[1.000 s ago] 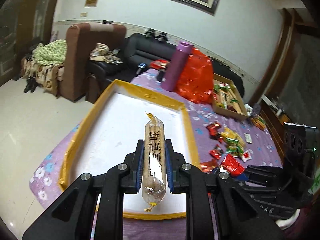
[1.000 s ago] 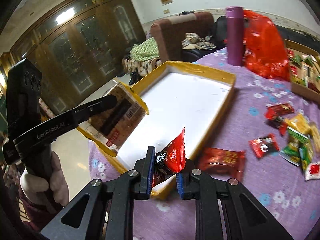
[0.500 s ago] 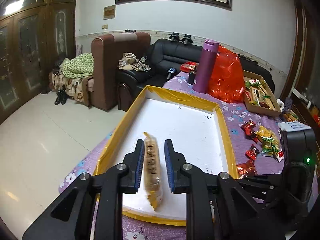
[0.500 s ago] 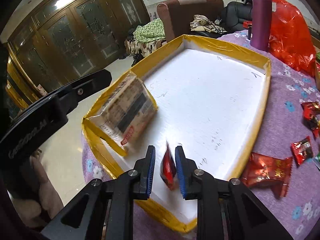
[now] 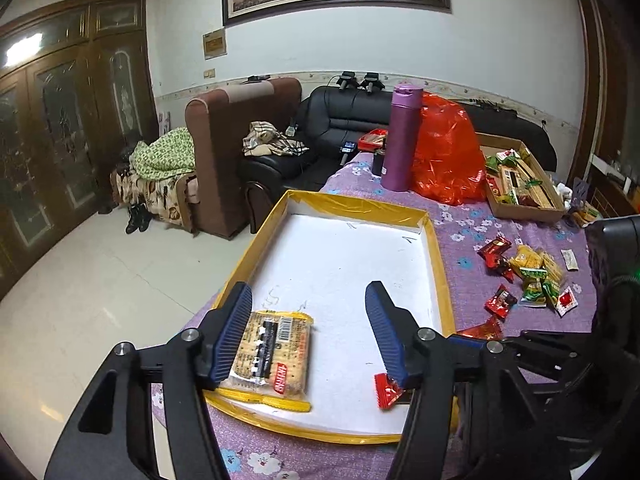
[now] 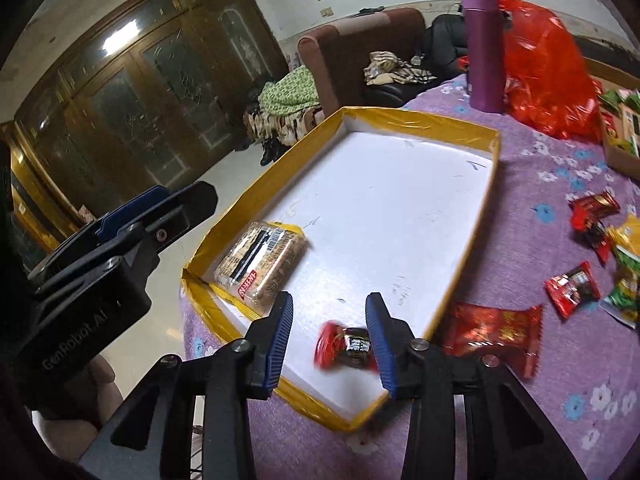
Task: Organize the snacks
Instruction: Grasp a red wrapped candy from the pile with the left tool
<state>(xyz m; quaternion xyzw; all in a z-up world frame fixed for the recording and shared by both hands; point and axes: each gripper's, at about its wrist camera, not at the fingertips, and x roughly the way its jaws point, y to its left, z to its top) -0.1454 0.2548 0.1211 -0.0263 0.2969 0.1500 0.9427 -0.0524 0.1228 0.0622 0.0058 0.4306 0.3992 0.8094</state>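
A yellow-rimmed white tray (image 5: 436, 240) (image 6: 490, 168) lies on the purple floral tablecloth. A clear biscuit pack (image 5: 272, 354) (image 6: 260, 266) lies flat in its near left corner. A small red snack packet (image 6: 348, 346) (image 5: 388, 392) lies in the tray's near right part. My left gripper (image 5: 310, 336) is open above the biscuit pack, which lies beside its left finger. My right gripper (image 6: 330, 344) is open over the red packet, which lies between its fingers near the right one. Loose snacks (image 5: 528, 276) (image 6: 600, 264) lie on the cloth right of the tray.
A purple bottle (image 5: 402, 138) (image 6: 484, 48) and a red plastic bag (image 5: 446, 156) (image 6: 548, 68) stand behind the tray. A cardboard box of snacks (image 5: 520, 184) sits at the back right. A large red packet (image 6: 496, 332) lies by the tray's right rim. Sofas stand beyond the table.
Both grippers have opened. The biscuit pack dropped flat into the tray's near left corner, and the red packet dropped into the tray under my right gripper.
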